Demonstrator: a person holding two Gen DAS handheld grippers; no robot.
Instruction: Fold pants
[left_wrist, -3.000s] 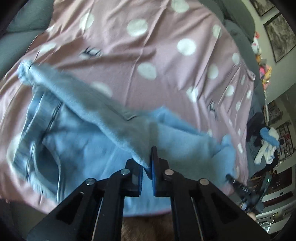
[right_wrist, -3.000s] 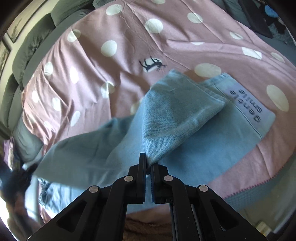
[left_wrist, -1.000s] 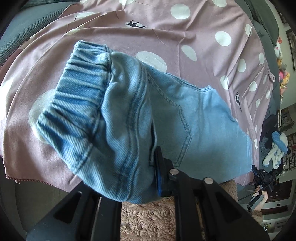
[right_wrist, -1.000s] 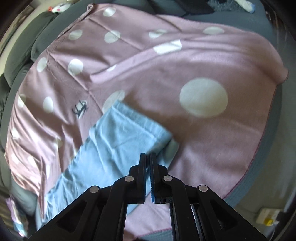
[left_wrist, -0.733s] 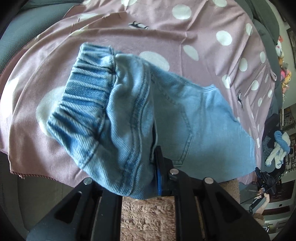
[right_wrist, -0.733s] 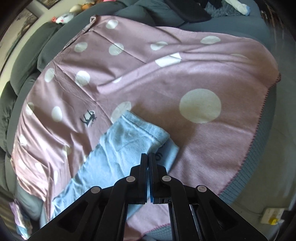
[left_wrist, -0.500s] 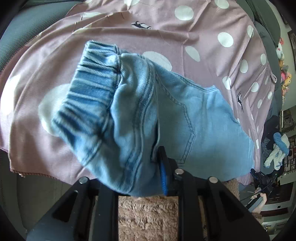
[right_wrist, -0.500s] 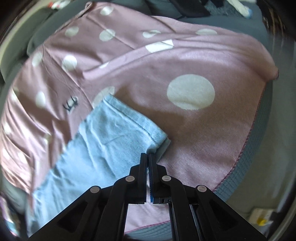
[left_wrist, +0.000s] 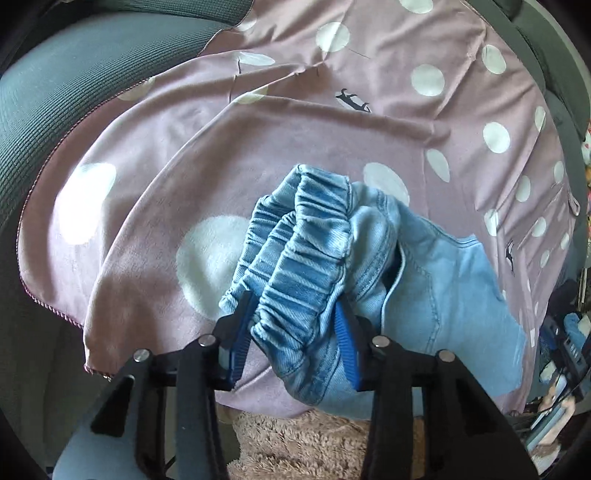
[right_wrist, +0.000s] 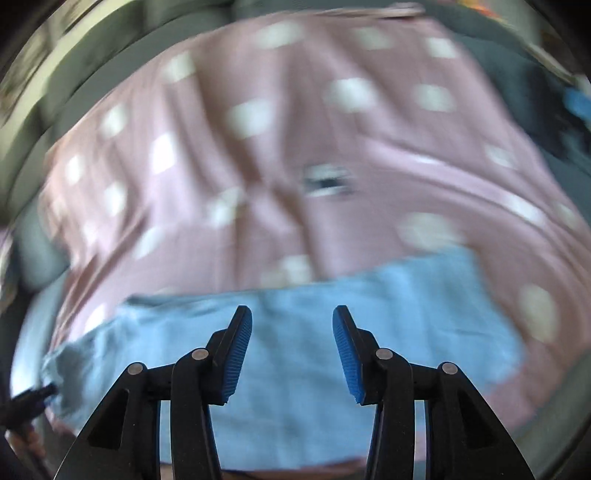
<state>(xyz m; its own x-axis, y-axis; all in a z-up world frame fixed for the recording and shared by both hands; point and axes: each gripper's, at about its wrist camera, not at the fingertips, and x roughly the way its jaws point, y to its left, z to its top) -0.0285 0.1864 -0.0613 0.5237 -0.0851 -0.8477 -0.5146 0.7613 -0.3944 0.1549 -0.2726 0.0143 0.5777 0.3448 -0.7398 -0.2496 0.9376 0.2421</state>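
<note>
Both claws spread – left claw (left_wrist: 293, 332) straddles pants (left_wrist: 436, 295) waistband (left_wrist: 306, 254)

**Spotted blanket over a grey couch**

A pink blanket (left_wrist: 258, 140) with white dots covers a grey-green couch (left_wrist: 74, 85), whose bare cushion shows at the upper left of the left view. Light blue pants (left_wrist: 436, 288) lie on the blanket, waistband bunched at centre, the rest spread toward the lower right. The right view is blurred.

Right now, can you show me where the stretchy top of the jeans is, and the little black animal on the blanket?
elastic waistband (left_wrist: 306, 258), left wrist view, on its gathered denim ridges.
black animal print (left_wrist: 354, 101), left wrist view, on its body.
</note>
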